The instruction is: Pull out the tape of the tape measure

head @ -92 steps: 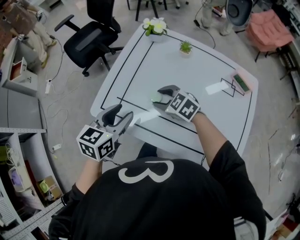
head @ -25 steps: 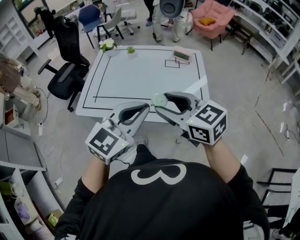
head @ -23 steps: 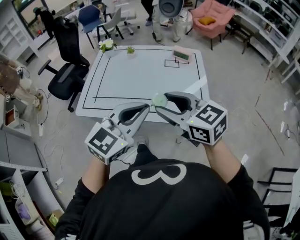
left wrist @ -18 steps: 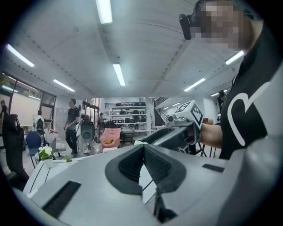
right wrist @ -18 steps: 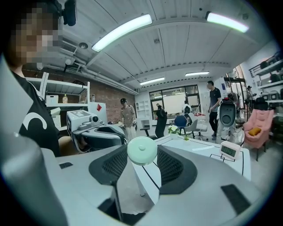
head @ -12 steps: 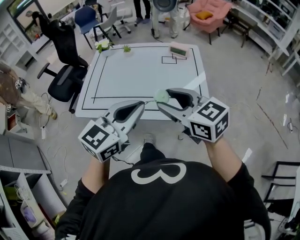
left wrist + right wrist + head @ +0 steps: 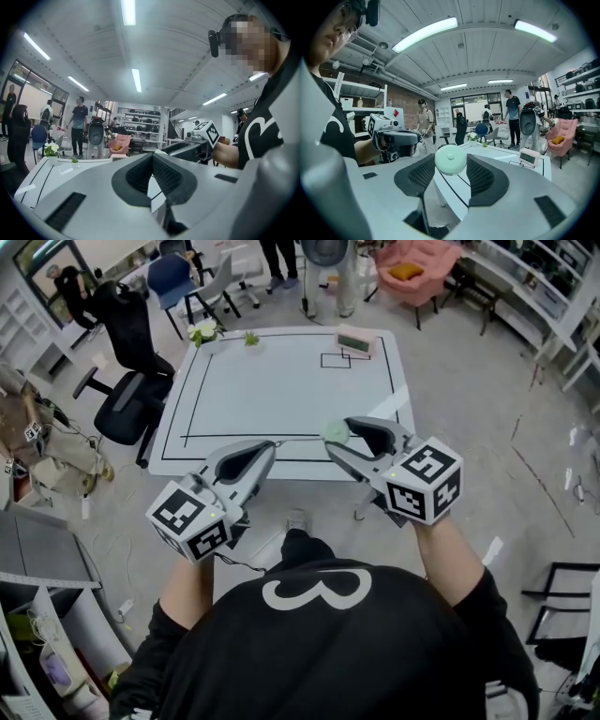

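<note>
A round pale green tape measure (image 7: 334, 432) is gripped between the jaws of my right gripper (image 7: 339, 433), held in the air over the near edge of the white table (image 7: 281, 371). In the right gripper view the tape measure (image 7: 450, 160) fills the gap between the pads. My left gripper (image 7: 270, 444) is shut, a short way to the left of it. A thin strip of tape (image 7: 298, 439) runs from its tip to the case. In the left gripper view the jaws meet with no gap, and the right gripper (image 7: 185, 149) shows just beyond them.
The table carries a pink clock (image 7: 356, 340), white flowers (image 7: 202, 331) and a small plant (image 7: 251, 337) along its far edge. A black office chair (image 7: 127, 390) stands to its left, a pink armchair (image 7: 412, 273) behind, and people stand at the back.
The two grippers have drawn apart: the left one has moved left and down, the right one slightly right. The stretch of tape between them is longer than a second ago.
</note>
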`<state>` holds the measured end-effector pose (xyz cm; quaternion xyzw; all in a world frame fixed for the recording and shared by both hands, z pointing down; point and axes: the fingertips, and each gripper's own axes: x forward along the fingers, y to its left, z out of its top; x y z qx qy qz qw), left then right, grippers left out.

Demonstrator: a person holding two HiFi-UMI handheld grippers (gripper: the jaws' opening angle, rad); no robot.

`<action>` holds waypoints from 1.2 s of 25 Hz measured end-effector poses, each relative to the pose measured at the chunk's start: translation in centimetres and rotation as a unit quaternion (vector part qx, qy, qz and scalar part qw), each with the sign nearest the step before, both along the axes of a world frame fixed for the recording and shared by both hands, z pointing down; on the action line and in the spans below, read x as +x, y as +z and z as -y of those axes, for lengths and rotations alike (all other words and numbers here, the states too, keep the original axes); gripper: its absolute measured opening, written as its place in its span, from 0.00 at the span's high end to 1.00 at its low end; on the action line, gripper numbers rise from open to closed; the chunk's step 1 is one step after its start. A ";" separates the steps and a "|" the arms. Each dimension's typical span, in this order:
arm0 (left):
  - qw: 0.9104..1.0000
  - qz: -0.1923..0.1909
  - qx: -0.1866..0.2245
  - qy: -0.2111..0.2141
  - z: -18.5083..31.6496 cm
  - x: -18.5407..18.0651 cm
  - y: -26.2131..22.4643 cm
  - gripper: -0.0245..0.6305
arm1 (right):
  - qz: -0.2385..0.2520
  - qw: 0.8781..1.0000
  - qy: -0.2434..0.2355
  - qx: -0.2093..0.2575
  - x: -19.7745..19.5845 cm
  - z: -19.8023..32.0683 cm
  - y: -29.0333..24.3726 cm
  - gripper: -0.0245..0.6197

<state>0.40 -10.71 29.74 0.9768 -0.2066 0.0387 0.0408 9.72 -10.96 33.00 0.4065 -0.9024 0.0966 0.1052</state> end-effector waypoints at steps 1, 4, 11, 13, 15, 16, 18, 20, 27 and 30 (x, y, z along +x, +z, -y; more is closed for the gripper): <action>1.000 -0.001 -0.001 -0.002 0.1 -0.1 -0.1 0.96 | -0.002 1.000 0.004 0.000 0.3 0.1 0.1 0.62; 1.000 -0.004 -0.007 -0.004 0.4 -0.4 -0.3 0.96 | -0.007 1.000 0.016 0.001 1.4 0.1 0.0 0.62; 1.000 0.001 -0.011 -0.016 1.0 -0.9 -0.4 0.96 | -0.006 1.000 0.028 0.002 2.6 0.6 -0.2 0.62; 1.000 0.003 -0.009 -0.020 1.1 -1.0 -0.4 0.96 | -0.007 1.000 0.030 0.003 2.9 0.6 -0.2 0.62; 1.000 0.008 -0.002 -0.026 1.3 -1.1 -0.4 0.96 | -0.009 0.999 0.034 0.006 3.1 0.6 -0.1 0.62; 0.999 0.011 0.003 -0.030 1.3 -1.2 -0.5 0.96 | -0.010 0.999 0.037 0.007 3.2 0.5 -0.1 0.62; 0.999 0.016 0.008 -0.035 1.1 -1.5 -0.6 0.96 | -0.009 0.999 0.042 0.007 3.6 0.4 -0.1 0.62; 0.999 0.020 0.012 -0.038 1.0 -1.7 -0.8 0.96 | -0.008 0.999 0.047 0.008 4.0 0.3 -0.3 0.62; 0.998 0.023 0.016 -0.062 1.2 -3.2 -1.5 0.96 | -0.009 0.997 0.072 0.014 5.9 0.1 -0.8 0.62; 0.997 0.023 0.023 -0.075 1.5 -3.8 -1.6 0.96 | -0.010 0.997 0.076 0.014 6.4 0.2 -0.7 0.62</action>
